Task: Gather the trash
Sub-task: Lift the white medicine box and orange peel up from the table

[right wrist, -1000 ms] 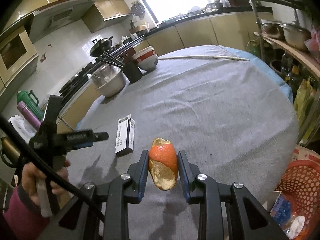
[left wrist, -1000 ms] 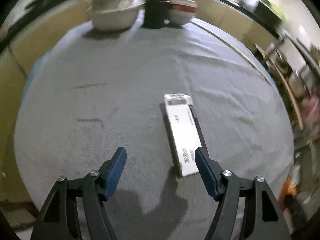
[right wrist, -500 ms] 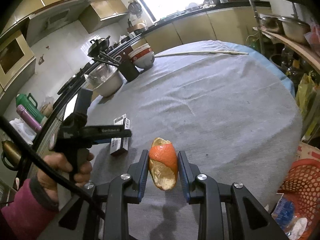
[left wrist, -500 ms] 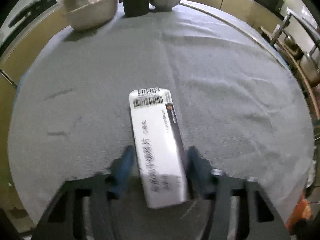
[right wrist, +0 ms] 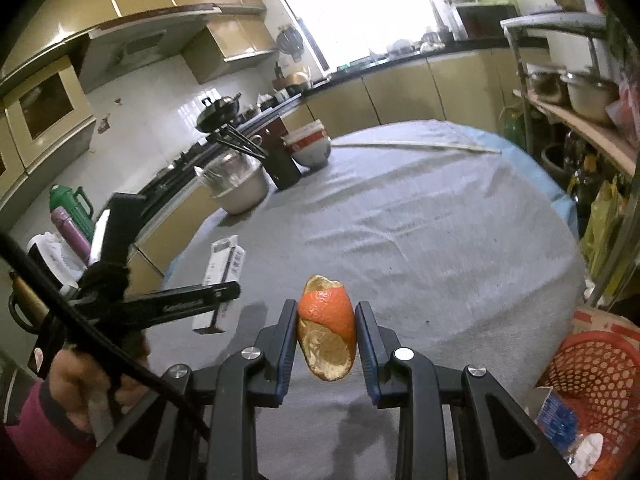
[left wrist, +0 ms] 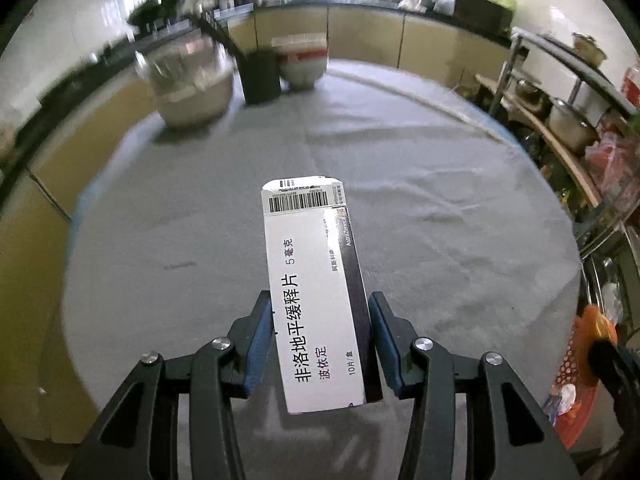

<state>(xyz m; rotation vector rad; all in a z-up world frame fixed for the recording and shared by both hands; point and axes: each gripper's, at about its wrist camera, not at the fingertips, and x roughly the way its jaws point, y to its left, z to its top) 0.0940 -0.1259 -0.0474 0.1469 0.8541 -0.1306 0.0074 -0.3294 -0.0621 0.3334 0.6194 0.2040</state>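
The left gripper clamped a light, crushable carton by its long sides, lifted above the table; the right gripper pinched a soft peel, near the basket.

1. The medicine box between the blue pads of the left gripper is white with black print, a black barcode at its far end and a dark band along its right side.
2. The peel between the right gripper pads is bright orange outside, pale cream inside.
3. Both grippers have black frames with silver screws.
4. The tablecloth ahead of them is plain grey.
5. The basket, low to the right of the right gripper, is orange-red mesh.
6. Far ahead, a white bowl has a red band.
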